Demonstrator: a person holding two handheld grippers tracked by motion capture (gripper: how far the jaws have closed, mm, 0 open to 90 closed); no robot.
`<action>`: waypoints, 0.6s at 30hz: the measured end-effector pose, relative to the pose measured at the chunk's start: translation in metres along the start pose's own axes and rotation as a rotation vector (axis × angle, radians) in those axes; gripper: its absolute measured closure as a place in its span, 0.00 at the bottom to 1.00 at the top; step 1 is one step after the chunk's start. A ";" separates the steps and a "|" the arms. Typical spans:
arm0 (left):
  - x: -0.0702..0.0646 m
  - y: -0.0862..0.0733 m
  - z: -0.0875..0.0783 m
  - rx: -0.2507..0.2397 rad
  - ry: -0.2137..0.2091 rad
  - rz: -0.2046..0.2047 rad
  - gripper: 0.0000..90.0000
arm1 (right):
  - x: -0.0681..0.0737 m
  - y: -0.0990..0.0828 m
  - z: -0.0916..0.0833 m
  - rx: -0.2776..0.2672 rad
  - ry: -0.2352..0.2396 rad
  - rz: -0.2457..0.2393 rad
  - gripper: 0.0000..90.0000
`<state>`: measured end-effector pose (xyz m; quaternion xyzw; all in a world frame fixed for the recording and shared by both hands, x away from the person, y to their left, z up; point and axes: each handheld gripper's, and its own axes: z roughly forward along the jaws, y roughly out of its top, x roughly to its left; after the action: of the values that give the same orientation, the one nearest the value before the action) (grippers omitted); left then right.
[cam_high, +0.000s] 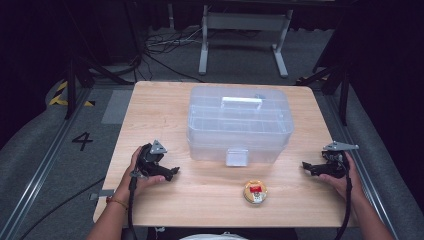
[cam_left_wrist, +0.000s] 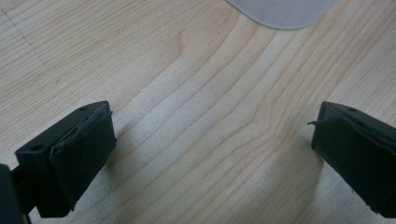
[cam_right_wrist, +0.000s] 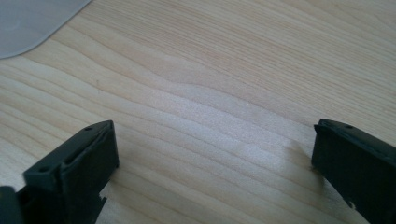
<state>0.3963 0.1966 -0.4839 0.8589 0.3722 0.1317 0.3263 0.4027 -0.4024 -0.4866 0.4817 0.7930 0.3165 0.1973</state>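
Left claw (cam_high: 172, 173) and right claw (cam_high: 306, 165) agape, empty, flanking clear box (cam_high: 239, 124), round tin (cam_high: 255, 192) (label unreadable)

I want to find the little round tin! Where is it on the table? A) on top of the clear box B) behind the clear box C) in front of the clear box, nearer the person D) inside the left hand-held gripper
C: the little round tin lies on the bare wooden table just in front of the clear box, between the two hands and apart from both.
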 end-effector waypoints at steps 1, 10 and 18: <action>0.000 0.000 0.000 0.001 0.000 0.000 0.00 | -0.001 0.000 -0.001 -0.011 0.006 0.002 0.14; 0.000 0.000 0.000 0.002 0.002 -0.003 0.00 | 0.008 0.008 -0.026 -0.092 0.044 -0.037 0.23; 0.000 0.000 0.000 0.000 0.005 0.000 0.00 | 0.021 0.019 -0.046 -0.160 0.065 -0.089 0.28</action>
<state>0.3959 0.1966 -0.4838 0.8585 0.3730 0.1336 0.3255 0.3767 -0.3914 -0.4400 0.4180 0.7920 0.3850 0.2230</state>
